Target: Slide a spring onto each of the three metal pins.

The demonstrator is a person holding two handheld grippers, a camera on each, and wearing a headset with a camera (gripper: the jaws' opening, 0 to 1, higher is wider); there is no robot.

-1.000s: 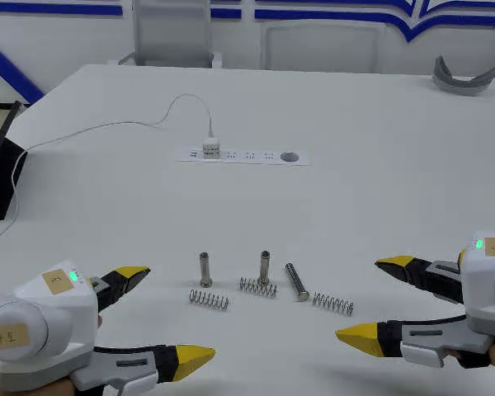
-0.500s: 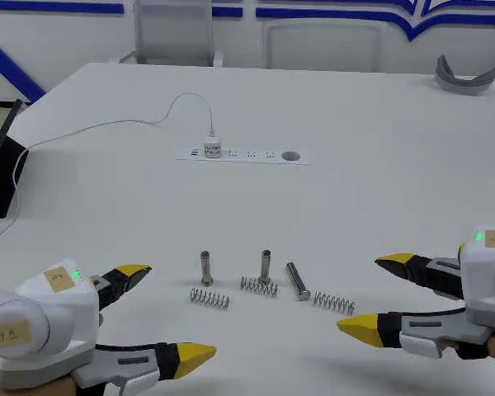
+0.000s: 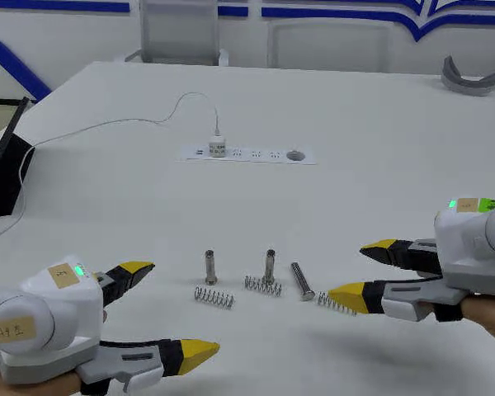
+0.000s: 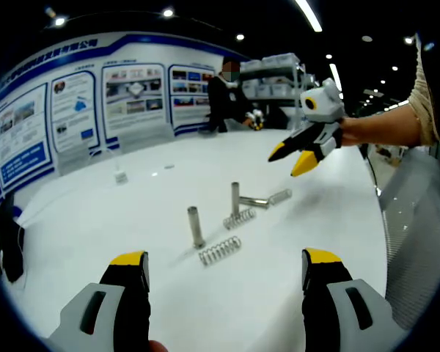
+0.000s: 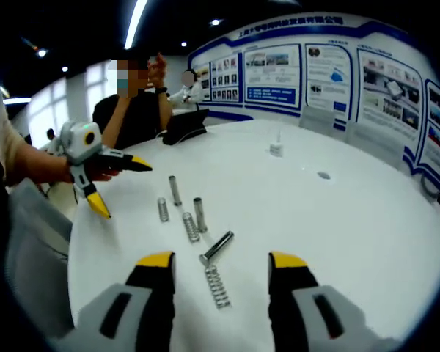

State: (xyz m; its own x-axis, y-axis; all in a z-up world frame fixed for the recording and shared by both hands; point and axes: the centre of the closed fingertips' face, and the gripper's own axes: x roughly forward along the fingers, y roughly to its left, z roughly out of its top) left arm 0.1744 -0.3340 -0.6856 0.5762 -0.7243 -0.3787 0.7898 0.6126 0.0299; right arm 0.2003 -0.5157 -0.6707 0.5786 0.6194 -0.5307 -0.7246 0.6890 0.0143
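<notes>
Over the white desk (image 3: pixel 355 190), left claw (image 3: pixel 177 307) and right claw (image 3: pixel 351 270) both gape empty, the right near a small silver coil spring (image 5: pixel 217 286) beside the lying grey metal pin (image 3: pixel 301 281), where a glancing pinch could flick the spring away.

Pins: left pin (image 3: pixel 210 266) and middle pin (image 3: pixel 269 266) stand upright on the table (image 3: pixel 379 165); right pin (image 3: pixel 301 281) lies just right of them.
Springs: left spring (image 3: pixel 213 297), middle spring (image 3: pixel 263 286) and right spring (image 3: pixel 328 302) each lie just before a pin.
Behind: power strip (image 3: pixel 247 154), well apart.
Flanks: left gripper (image 3: pixel 172 308) near left, right gripper (image 3: pixel 359 270) near right.
</notes>
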